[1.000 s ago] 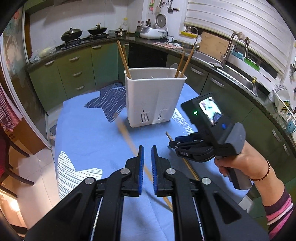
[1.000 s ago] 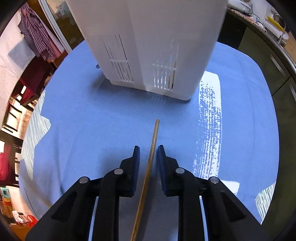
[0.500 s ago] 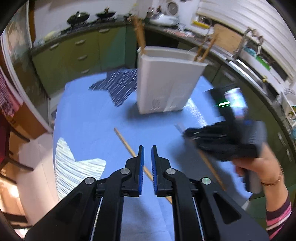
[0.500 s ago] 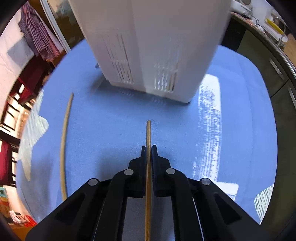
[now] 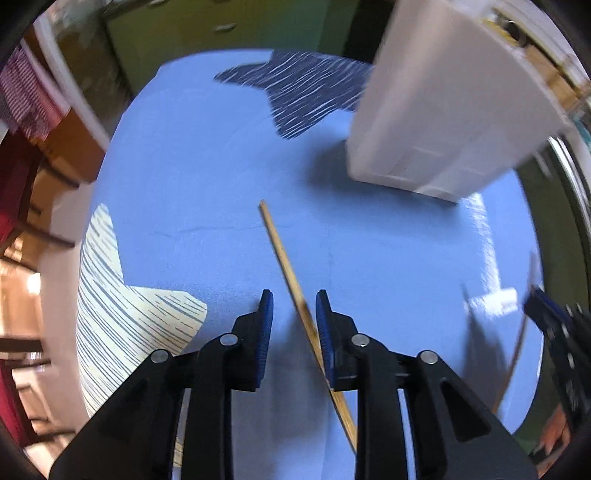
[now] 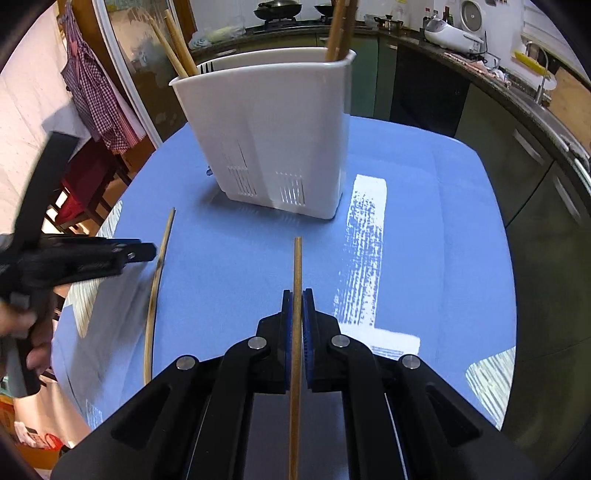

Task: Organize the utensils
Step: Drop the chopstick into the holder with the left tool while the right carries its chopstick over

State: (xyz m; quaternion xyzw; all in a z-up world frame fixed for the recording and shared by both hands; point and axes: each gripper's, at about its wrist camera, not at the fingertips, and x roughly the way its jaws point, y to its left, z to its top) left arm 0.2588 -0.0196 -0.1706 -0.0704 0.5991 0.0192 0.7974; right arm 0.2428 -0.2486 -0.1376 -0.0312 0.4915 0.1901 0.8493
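A white utensil holder (image 6: 280, 122) stands on the blue tablecloth (image 6: 424, 184) with several chopsticks (image 6: 340, 29) upright in it. My right gripper (image 6: 297, 293) is shut on a wooden chopstick (image 6: 297, 258), which points toward the holder and is held off the cloth. A second chopstick (image 5: 280, 251) lies flat on the cloth. My left gripper (image 5: 294, 295) points steeply down over it, its jaws opening. The stick runs between them close to the right pad, not pinched. In the right wrist view the left gripper (image 6: 147, 253) hovers over that lying chopstick (image 6: 157, 280). The holder (image 5: 443, 110) stands beyond.
Green kitchen cabinets and a dark counter with a sink (image 6: 535, 92) curve around the far and right sides. Dark red chairs (image 6: 85, 184) stand off the table's left edge. The cloth has dark blue (image 5: 306, 96) and pale striped (image 5: 122, 306) patches.
My left gripper came down toward the cloth and its jaws parted around the lying chopstick. My right gripper closed on its chopstick and rose away from the holder with it.
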